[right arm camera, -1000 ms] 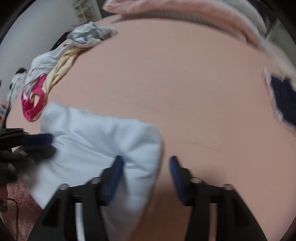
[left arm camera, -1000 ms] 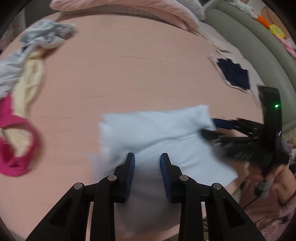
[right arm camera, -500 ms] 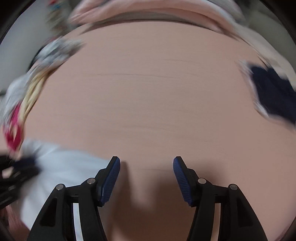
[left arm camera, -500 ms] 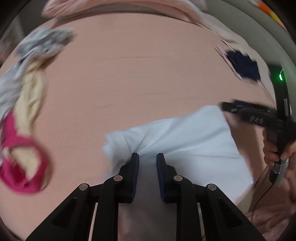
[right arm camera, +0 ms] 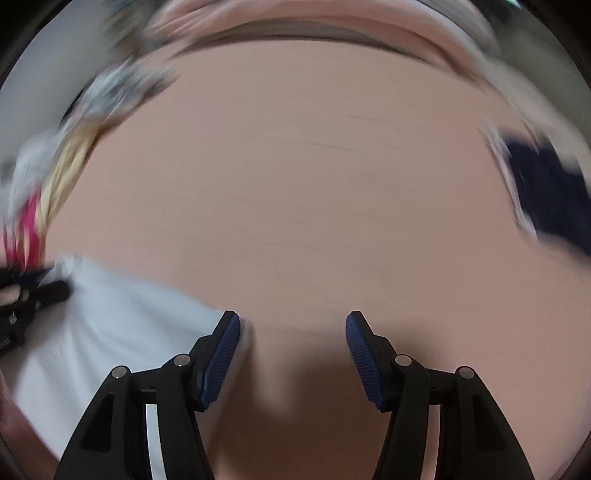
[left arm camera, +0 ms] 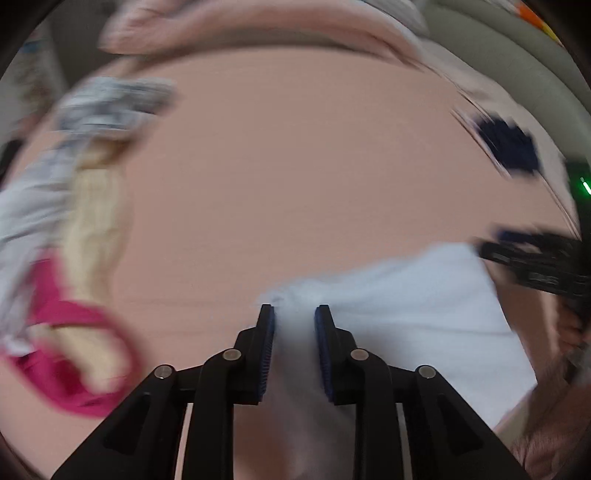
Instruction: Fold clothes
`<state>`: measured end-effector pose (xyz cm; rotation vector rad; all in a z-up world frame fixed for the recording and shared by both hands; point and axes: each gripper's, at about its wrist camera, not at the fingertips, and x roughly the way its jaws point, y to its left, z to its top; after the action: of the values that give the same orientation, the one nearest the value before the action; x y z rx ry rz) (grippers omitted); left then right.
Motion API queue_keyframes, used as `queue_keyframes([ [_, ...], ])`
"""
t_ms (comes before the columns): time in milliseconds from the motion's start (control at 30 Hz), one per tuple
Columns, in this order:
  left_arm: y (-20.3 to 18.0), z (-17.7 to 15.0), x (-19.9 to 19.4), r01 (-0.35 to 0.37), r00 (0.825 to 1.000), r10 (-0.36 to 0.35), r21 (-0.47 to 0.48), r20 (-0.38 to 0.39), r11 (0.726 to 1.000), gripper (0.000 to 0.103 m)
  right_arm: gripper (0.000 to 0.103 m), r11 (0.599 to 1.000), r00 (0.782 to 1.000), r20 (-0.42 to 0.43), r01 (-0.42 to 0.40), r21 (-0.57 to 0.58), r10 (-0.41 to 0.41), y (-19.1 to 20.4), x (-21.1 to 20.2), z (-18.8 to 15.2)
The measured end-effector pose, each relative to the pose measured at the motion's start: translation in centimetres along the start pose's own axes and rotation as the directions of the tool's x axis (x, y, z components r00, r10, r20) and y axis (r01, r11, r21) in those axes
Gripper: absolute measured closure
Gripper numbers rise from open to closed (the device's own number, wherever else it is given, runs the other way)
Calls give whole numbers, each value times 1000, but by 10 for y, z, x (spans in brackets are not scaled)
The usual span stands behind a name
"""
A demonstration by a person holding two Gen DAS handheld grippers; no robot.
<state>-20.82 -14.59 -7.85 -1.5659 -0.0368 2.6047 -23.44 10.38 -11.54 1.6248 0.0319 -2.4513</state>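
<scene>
Up close, left gripper (left arm camera: 293, 321): black linkage arms with ribbed blue pads; jaws drawn nearly together, pinching a bunched fold of the pale blue garment (left arm camera: 417, 306).
Right gripper (right arm camera: 292, 332): same black frame and ribbed blue pads; jaws spread wide, nothing between them, only bare sheet ahead.
Pale blue garment: soft, smooth cloth, flattened to a roughly rectangular shape, lying on the bed at its near edge; it spreads from the left jaws out to their right, and sits just left of the right gripper's left finger (right arm camera: 221, 350).
Bed (left arm camera: 295, 177): covered in a matte pink sheet, smooth with a few faint creases, stretching ahead of both pairs of jaws.
Clothes pile (left arm camera: 74, 221): crumpled heap to the left of the left jaws; grey patterned fabric, a cream piece and a bright magenta piece tangled together, blurred.
Dark navy garment (left arm camera: 509, 147): small flat piece with a pale border, far ahead and to the right of the jaws, well apart from the blue cloth.
Pink bedding (left arm camera: 258, 26): thick rolled fold along the far edge of the bed.
Sharpness: both views smeared by motion.
</scene>
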Motion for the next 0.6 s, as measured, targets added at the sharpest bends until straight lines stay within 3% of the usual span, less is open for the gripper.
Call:
queue_keyframes([
  [67, -2, 1, -2, 7, 1000, -7, 9, -1, 1000, 80, 44, 998, 997, 60, -54, -16, 55, 2, -26, -5],
  [167, -27, -7, -10, 124, 992, -122, 73, -33, 990, 80, 44, 988, 990, 74, -111, -107, 119, 26, -44, -20],
  [267, -41, -29, -16, 87, 995, -82, 107, -51, 990, 80, 44, 968, 989, 52, -127, -217, 141, 56, -46, -43],
  [333, -37, -40, -15, 86, 994, -79, 94, -75, 992, 80, 44, 954, 995, 24, -81, -287, 92, 67, -36, -64],
  [433, -19, -56, -18, 107, 990, -98, 94, -99, 990, 80, 44, 971, 992, 2, -126, -205, 130, 45, -27, -77],
  [500, 3, -59, -29, 54, 996, -52, 17, -70, 998, 79, 44, 970, 971, -26, -240, -23, 240, 18, -28, -69],
  [533, 9, -61, -39, 81, 996, -82, -26, -31, 996, 79, 44, 959, 960, -22, -278, 53, 280, 6, -33, -67],
  [600, 12, -63, -56, 150, 988, -147, -63, 41, 987, 79, 43, 954, 954, 27, -298, 27, 297, 4, -50, -74],
])
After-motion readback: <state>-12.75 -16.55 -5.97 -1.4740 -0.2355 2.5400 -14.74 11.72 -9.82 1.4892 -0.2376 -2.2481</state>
